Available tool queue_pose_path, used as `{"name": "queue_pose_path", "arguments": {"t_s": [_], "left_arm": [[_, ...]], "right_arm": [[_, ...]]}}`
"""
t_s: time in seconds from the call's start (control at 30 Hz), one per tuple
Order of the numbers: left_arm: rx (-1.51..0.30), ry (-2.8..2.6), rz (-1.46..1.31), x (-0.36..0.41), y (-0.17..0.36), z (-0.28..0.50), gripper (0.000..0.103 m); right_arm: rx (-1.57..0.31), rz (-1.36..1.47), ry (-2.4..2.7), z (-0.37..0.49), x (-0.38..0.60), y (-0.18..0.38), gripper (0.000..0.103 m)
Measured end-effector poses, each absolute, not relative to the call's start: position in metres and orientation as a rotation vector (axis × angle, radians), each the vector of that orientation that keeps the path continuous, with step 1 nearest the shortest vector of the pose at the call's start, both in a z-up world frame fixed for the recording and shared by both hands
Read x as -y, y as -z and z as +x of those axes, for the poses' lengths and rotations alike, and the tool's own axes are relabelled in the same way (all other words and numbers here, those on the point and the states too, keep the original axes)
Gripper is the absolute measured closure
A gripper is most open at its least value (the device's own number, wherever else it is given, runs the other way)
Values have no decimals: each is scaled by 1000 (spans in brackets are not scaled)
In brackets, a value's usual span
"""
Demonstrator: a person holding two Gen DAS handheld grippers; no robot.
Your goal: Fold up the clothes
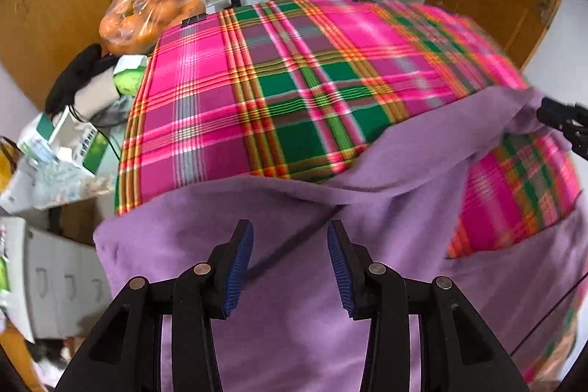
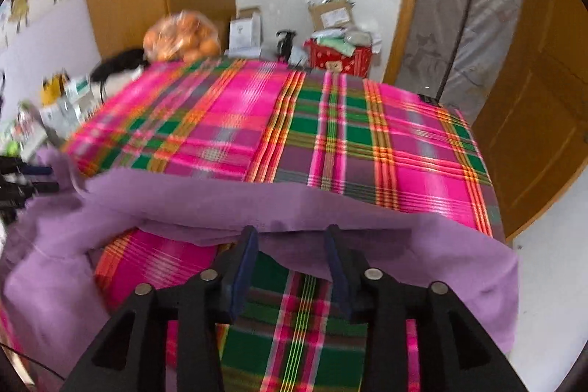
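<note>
Left gripper (image 1: 290,267) nearest, fingers apart over the purple garment (image 1: 279,318); right gripper (image 2: 290,267) also apart, empty. The garment sprawls across the plaid table's (image 2: 257,120) near edge, looking soft and light; take its hem. At eleven o'clock, a bag holds oranges (image 1: 147,13); at twelve, a red box (image 2: 340,59) is stuffed with packets.

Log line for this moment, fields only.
stage: mid-fold | garment: purple cloth on plaid table cover | left tongs: open, over cloth | right tongs: open, at cloth edge | blur: yes
</note>
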State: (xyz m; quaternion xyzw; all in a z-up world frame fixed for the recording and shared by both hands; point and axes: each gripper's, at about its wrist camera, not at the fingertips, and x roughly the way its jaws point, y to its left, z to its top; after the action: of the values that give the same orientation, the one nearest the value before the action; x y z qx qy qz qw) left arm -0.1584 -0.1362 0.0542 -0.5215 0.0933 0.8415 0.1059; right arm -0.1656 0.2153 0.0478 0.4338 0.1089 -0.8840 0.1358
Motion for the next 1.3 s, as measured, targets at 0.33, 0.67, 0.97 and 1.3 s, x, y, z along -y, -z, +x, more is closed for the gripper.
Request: {"name": "queue_pose_path", "arguments": {"t_s": [0.33,0.67,0.97,1.3], "left_arm": [[-376,-2526,-1633,149,-23,-196,59],[-230,-2569,-1642,161,-18,-208,57],[-347,-2502,-1539,152,-14,-201,58],[-432,-2521,-1456,137,-12,-195,99]], "right_arm": [[-727,1201,2422,-174,-170,-15,55],[-718,1232,2416,-191,-173,1,53],[-612,1265,2378,-198,-181,0,58],[-513,1264,2389,-197,-189,-23,87]]}}
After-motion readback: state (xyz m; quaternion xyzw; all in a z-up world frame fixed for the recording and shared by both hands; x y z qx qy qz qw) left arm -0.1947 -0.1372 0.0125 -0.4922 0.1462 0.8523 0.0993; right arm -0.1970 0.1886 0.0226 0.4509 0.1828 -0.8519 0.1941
